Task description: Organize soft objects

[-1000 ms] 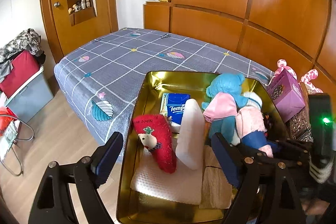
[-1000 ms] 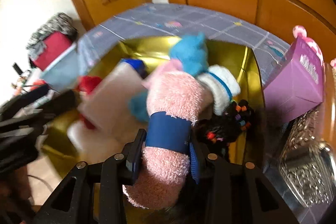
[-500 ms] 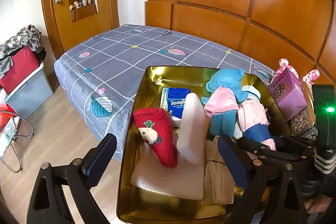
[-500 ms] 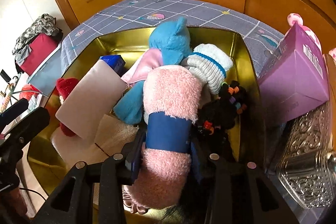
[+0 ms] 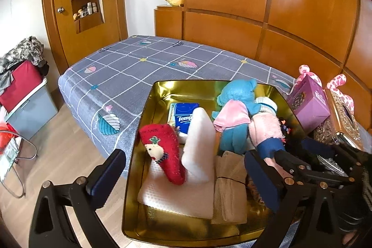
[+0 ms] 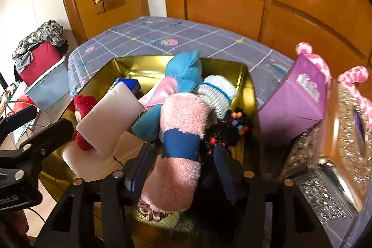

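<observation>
Both wrist cameras look steeply down and forward over the gold tray (image 5: 139, 131) (image 6: 250, 94) on the bed; the right sits closer (its right edge seems blurred).

My left gripper (image 5: 183, 176) points steeply down, its jaws spread wide and opening, nothing between the pads. Its fingers (image 5: 105, 174) stand far apart, one at each side of the view. My right gripper (image 6: 183, 171) also tilts steeply down; its jaws are opening, with the pink roll (image 6: 181, 131) lying between them, and the pads (image 6: 223, 171) stand off its sides. From the left camera the right gripper's black frame shows at lower right.
</observation>
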A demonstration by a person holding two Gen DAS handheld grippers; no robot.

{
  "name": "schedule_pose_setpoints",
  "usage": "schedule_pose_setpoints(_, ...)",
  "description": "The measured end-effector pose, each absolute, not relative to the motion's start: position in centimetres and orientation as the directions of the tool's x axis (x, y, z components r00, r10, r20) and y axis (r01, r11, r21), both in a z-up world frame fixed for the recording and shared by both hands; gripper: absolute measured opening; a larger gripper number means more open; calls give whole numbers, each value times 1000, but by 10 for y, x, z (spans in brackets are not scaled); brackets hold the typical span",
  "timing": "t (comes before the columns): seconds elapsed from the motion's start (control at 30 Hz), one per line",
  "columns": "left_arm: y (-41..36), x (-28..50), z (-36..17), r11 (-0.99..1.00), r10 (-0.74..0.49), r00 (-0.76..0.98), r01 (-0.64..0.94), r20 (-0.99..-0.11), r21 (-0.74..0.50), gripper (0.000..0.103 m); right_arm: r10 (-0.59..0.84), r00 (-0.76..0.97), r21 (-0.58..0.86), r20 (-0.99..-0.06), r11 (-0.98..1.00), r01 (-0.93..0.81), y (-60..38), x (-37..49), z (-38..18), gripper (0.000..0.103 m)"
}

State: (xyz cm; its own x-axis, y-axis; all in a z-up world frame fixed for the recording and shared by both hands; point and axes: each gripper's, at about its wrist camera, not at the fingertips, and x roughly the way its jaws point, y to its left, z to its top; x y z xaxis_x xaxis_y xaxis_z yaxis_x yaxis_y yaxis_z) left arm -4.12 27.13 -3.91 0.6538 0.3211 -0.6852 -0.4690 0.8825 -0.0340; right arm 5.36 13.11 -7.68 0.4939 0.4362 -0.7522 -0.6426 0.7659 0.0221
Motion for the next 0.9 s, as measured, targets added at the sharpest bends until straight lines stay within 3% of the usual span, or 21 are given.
schedule_pose_setpoints(0.1, 264, -41, -38, 889, 320, 658, -457, -682, -23, 102, 436, 521, 11, -734, 775, -632, 123, 46, -70, 64)
schedule_pose_setpoints(0.47, 235, -43, -34, 912, 301, 683, -411, -666, -10, 103, 374, 690, -62, -619, 854, -517, 78, 13, -40, 65)
schedule_pose_setpoints(0.9, 216, -44, -31, 920, 310, 691, -390, -653, 23, 103, 326, 725, -22, -607, 905, -425, 47, 5, -42, 65)
